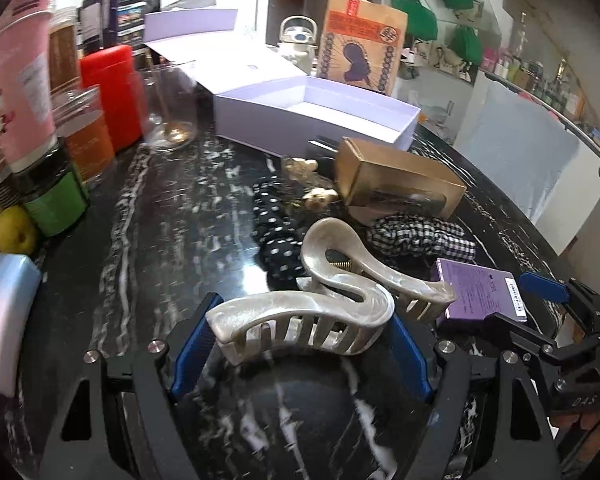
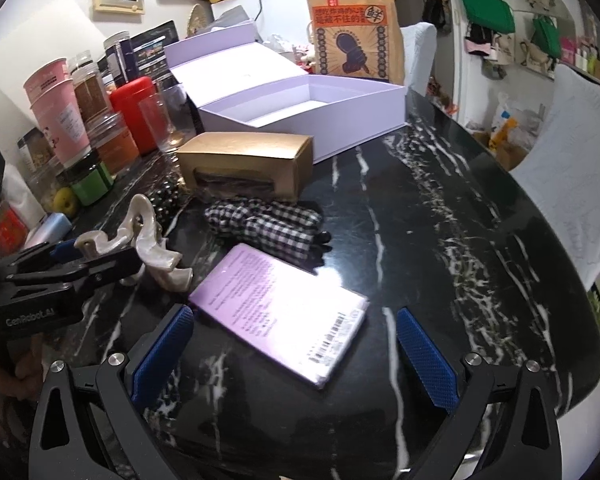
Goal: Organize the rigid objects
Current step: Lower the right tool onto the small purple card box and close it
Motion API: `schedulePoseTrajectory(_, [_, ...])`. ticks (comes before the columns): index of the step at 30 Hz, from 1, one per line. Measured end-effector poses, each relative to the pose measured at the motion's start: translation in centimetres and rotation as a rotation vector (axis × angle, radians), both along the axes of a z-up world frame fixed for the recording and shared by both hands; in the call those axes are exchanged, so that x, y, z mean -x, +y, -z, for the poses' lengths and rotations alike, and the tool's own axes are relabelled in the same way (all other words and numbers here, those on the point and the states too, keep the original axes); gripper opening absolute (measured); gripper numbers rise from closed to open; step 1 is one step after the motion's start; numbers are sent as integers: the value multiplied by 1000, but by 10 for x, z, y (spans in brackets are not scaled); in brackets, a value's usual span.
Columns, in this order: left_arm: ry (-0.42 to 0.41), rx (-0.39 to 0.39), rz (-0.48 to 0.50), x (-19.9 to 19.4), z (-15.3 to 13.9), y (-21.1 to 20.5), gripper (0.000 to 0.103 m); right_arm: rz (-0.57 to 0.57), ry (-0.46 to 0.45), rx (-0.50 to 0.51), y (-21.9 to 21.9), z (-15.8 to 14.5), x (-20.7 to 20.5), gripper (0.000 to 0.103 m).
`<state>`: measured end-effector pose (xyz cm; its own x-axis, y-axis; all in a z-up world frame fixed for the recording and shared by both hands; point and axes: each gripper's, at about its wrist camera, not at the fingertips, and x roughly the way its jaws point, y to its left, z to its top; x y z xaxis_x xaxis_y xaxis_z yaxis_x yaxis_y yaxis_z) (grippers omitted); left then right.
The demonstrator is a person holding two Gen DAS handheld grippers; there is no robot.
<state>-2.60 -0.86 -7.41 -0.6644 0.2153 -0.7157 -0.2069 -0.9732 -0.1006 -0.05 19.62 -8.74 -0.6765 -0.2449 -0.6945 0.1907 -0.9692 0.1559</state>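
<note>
Two grippers over the black white-veined marble worktop (image 2: 440, 208). Left gripper (image 1: 300, 340) is clamped on the pearly cream plastic claw hair clip (image 1: 312, 312), blue pads on both ends of its toothed side. Right gripper (image 2: 296, 356) has its jaws wide apart, straddling the near end of the flat lilac shrink-wrapped box (image 2: 280, 312), pads not touching it.

Lilac box lies flat, with the black-and-white gingham scrunchie (image 2: 268, 220) just beyond its far edge. Gold cardboard carton with a window (image 2: 248, 164) sits past the scrunchie, close to the near wall of the open pale-lavender gift box (image 2: 340, 128), lid flipped back to the far left. Black polka-dot scrunchie (image 1: 276, 236) lies left of the carton.

Left edge is crowded with jars, cups and a red canister (image 1: 112, 92). Right half of the worktop out to its curved rim is bare marble.
</note>
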Motion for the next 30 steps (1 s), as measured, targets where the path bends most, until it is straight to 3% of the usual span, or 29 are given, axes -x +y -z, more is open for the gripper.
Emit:
schedulePoseTrajectory(11, [-3, 13, -57, -12, 4, -16, 79, -4, -2, -77, -21, 8, 11, 103])
schedulePoseTrajectory(19, [3, 24, -109, -18, 8, -28, 79, 163, 6, -197, -45, 12, 14, 103])
schedulePoseTrajectory(23, [-2, 21, -123, -18, 10, -34, 79, 113, 31, -170, -53, 15, 12, 103])
schedulePoseTrajectory(30, [-7, 0, -120, -21, 10, -35, 79, 80, 50, -166, -51, 12, 6, 72])
